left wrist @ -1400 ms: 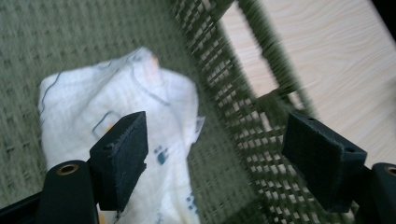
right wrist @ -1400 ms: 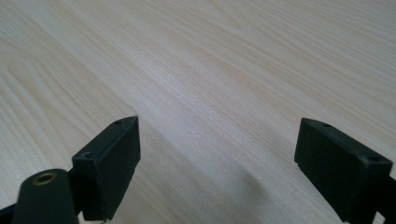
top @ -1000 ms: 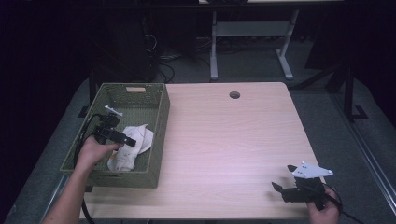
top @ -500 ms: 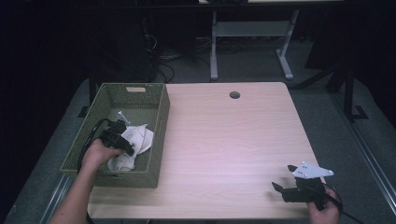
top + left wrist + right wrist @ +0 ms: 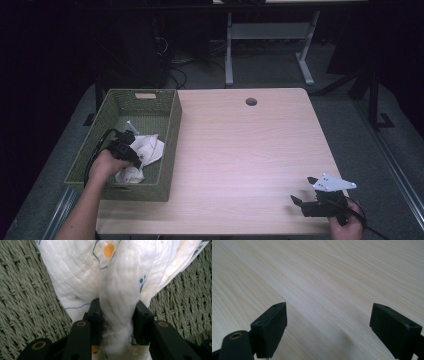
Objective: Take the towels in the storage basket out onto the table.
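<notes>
Because the left gripper [image 5: 117, 315] had pinched a bunched fold of the white printed cloth [image 5: 120, 272] between its jaws, the cloth sat gathered inside the green woven basket [image 5: 170, 145], seemingly ready for lifting; the right gripper [image 5: 329, 327] rested wide apart and empty over the table [image 5: 250, 150], and the cloth's print was too crumpled to read

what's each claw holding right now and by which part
The left claw is shut on a bunched fold of the white cloth, which lies in the green basket. The right claw is open over the table, holding nothing.
</notes>
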### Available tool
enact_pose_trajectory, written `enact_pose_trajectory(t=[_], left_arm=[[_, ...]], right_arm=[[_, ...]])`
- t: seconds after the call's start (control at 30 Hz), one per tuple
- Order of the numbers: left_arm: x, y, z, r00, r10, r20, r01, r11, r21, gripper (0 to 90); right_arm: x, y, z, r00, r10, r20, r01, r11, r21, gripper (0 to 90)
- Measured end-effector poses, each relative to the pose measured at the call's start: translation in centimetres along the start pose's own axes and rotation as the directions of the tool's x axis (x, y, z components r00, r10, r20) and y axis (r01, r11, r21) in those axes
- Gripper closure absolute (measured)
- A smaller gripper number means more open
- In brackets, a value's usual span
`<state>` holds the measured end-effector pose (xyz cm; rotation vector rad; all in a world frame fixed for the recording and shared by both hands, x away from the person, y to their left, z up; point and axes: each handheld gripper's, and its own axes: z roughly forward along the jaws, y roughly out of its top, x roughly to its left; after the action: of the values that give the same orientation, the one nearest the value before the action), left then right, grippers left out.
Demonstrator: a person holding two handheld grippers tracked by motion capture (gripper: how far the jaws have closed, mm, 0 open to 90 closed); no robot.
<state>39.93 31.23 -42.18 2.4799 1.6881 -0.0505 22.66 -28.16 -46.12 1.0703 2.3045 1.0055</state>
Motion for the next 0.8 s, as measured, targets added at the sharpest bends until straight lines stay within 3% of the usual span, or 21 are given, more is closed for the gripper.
enact_pose_trajectory(t=[0.13,0.4,0.6,0.8], left_arm=[[0.1,-0.1,-0.1,1.0,0.002,0.0,-0.002,1.0,-0.002,70.2],[0.4,-0.2,-0.1,0.9998,-0.005,0.017,0.005,0.9999,-0.013,71.5],[0.3,0.3,-0.6,0.9999,0.014,0.005,-0.014,0.9999,0.003,73.1],[0.8,0.1,-2.1,0.999,-0.01,0.043,0.013,0.9972,-0.073,73.5]], right_arm=[[0.0,0.0,0.0,1.0,-0.001,0.0,0.001,1.0,0.0,14.0],[-0.1,-0.1,0.2,1.0,0.002,0.006,-0.002,1.0,0.001,14.0],[-0.1,-0.2,0.4,0.9999,0.008,0.009,-0.008,1.0,0.007,14.0],[-0.2,-0.2,0.3,0.9999,0.007,0.012,-0.007,1.0,0.01,14.0]])
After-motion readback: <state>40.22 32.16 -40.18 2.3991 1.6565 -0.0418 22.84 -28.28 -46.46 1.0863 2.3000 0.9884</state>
